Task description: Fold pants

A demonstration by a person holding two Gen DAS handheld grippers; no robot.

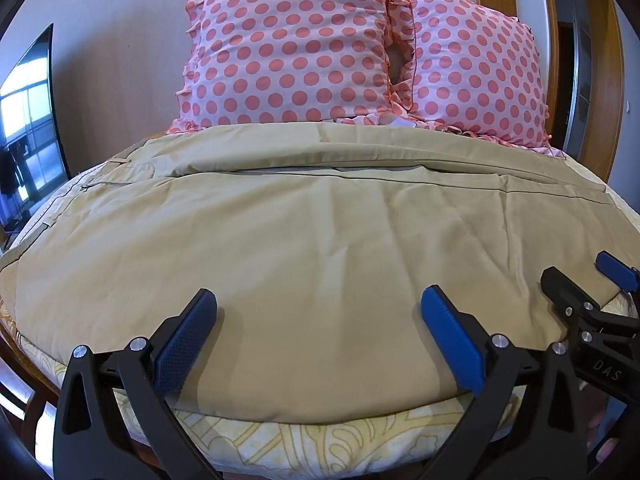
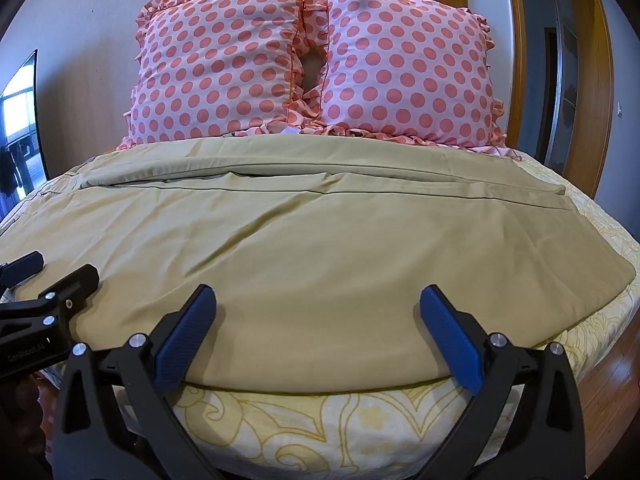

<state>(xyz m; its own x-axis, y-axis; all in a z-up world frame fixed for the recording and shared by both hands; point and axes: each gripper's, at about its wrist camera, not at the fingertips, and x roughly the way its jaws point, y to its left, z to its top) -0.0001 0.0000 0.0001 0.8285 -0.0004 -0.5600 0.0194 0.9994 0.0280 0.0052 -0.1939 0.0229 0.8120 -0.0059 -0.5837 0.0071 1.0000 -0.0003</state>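
Tan pants [image 1: 304, 224] lie flat across the bed, waistband to the left, legs running right, one leg laid toward the pillows and one toward me; they also show in the right wrist view [image 2: 312, 232]. My left gripper [image 1: 318, 300] is open and empty, its blue pads just above the near edge of the pants. My right gripper [image 2: 318, 300] is open and empty over the same near edge, further right. The right gripper shows at the right of the left wrist view [image 1: 580, 276]. The left gripper shows at the left of the right wrist view [image 2: 56, 270].
Two pink polka-dot pillows [image 1: 292, 48] [image 1: 476, 68] lean against the wall at the head of the bed. A yellow floral bedsheet [image 2: 320, 420] covers the mattress edge below the pants. A TV screen [image 1: 28, 120] stands on the left; wooden door frames [image 2: 600, 80] on the right.
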